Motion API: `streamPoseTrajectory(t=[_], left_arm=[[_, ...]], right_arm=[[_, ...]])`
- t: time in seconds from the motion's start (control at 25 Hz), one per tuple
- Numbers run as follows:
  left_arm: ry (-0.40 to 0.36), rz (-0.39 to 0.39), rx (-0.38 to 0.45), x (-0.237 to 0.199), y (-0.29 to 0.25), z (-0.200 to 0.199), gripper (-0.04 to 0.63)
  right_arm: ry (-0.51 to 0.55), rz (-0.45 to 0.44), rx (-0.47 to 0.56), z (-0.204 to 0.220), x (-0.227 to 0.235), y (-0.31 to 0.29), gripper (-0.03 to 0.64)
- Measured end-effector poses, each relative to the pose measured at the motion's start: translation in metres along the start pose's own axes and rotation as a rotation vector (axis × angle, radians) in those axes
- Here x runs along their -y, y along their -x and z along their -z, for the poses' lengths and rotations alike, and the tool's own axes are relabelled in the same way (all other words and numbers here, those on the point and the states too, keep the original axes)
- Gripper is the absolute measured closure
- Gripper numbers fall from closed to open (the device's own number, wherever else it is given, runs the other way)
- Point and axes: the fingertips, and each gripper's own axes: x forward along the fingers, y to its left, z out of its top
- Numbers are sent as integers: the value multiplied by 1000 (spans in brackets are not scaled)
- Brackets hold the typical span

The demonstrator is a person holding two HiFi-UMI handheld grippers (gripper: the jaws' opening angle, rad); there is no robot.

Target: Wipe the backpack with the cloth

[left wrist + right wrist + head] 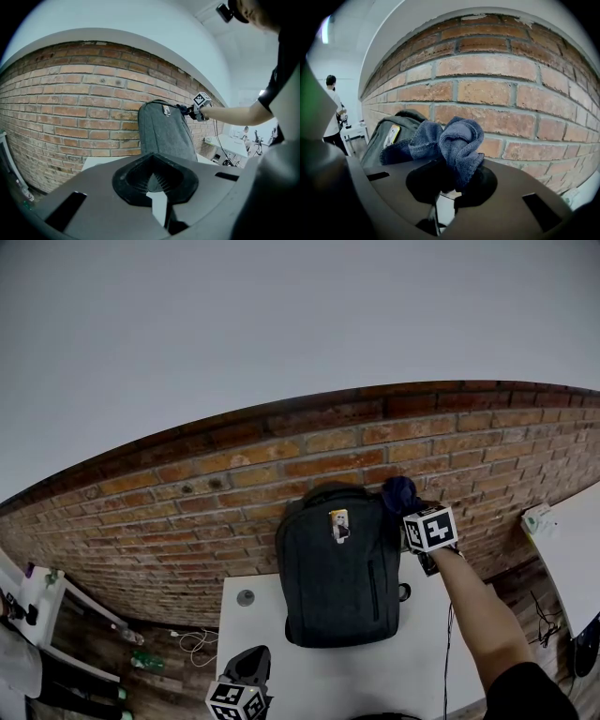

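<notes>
Blue terry cloth (457,140) is pinched as a bunched wad between the jaws of the right gripper (449,180), with its folds pushed up and forward past the tips. The backpack (339,587) is found just left of and below those jaws. The cloth is held close to its upper right shoulder, though contact cannot be confirmed. The pack is stood upright on the white table (253,634) and leaned against the brick wall (187,512), so its long axis is directed downward from the cloth-bearing jaws. A downward stroke over the front panel is judged to be called for. The left gripper (151,180) is held low and well apart, with the pack straight ahead of its jaws, which are pressed together on nothing. The pack is seen as dark grey woven fabric, with a yellow tag (339,524) near the top
</notes>
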Motion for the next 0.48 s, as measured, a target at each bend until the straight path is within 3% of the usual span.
streamPoseTrajectory(t=[0.48], left_arm=[[-9,19,6,11,-2,-5,604]], right_arm=[[-51,1,-50,52,-2,9,580]])
